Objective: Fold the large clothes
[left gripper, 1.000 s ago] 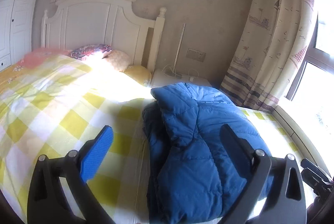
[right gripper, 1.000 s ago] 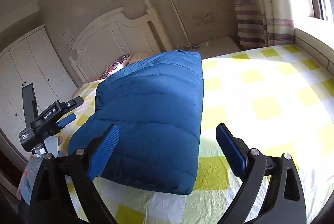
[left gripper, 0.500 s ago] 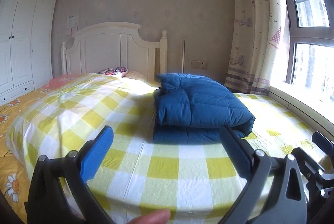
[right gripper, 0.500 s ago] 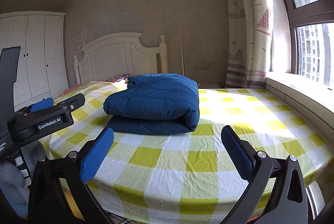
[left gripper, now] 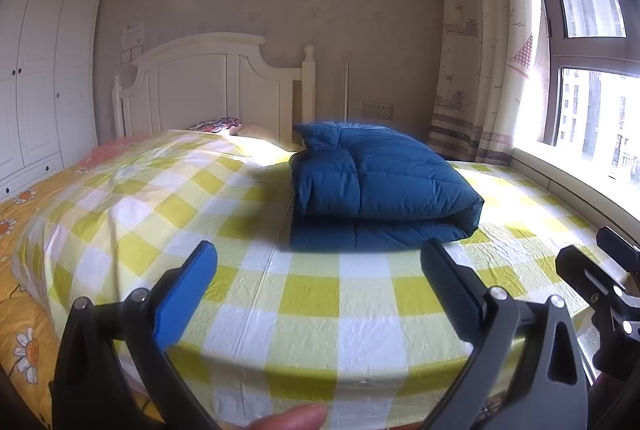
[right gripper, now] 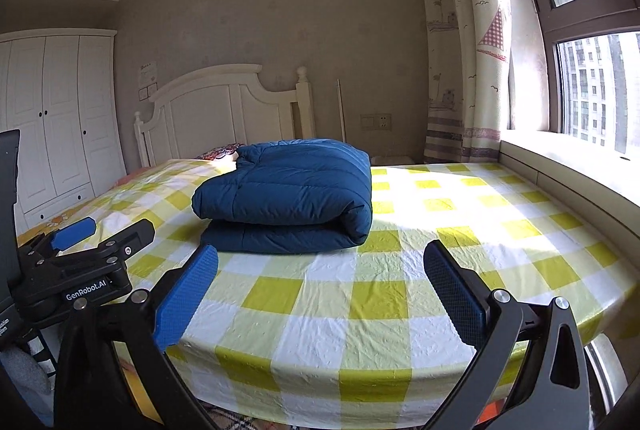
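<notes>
A blue padded jacket [left gripper: 380, 185] lies folded into a thick bundle on the bed [left gripper: 312, 294], which has a yellow and white checked sheet. In the right wrist view the same jacket [right gripper: 292, 193] sits left of centre on the bed [right gripper: 376, 302]. My left gripper [left gripper: 318, 268] hangs open near the foot of the bed, well short of the jacket, with nothing between its blue pads. My right gripper [right gripper: 320, 270] is open too and empty, also back from the jacket. The left gripper's body [right gripper: 76, 270] shows at the left of the right wrist view.
A white headboard [left gripper: 208, 89] and pillows [left gripper: 218, 125] stand at the far end. A white wardrobe [left gripper: 44, 77] fills the left wall. Curtains [left gripper: 480, 41] and a window ledge [right gripper: 568, 165] run along the right. A fingertip [left gripper: 292, 418] shows at the bottom edge.
Both grippers have pulled back from right over the jacket to the foot of the bed. The jacket stays folded where it lay. Over the last half second hardly anything moved.
</notes>
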Demonstrator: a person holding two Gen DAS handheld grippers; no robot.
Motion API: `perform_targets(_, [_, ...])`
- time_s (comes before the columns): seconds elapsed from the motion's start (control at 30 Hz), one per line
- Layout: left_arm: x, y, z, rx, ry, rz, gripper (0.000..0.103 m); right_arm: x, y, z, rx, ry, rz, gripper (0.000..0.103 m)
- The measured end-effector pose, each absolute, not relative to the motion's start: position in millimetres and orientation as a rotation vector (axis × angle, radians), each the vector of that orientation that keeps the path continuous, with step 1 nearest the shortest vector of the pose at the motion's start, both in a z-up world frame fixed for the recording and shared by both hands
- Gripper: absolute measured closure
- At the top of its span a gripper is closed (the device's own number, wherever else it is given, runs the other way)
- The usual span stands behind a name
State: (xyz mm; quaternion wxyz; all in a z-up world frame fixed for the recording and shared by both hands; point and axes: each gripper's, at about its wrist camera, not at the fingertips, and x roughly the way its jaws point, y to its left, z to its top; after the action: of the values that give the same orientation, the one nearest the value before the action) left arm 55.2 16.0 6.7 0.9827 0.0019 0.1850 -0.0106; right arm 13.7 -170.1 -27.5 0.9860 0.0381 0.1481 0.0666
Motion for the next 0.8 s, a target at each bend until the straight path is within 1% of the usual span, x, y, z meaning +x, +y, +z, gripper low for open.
perform_targets(0.8, [54.0, 16.0, 1.1, 0.024, 0.374, -0.013, 0.002, 14.8, -164.1, -32.3, 0.083, 0.311, 0.135, 0.004])
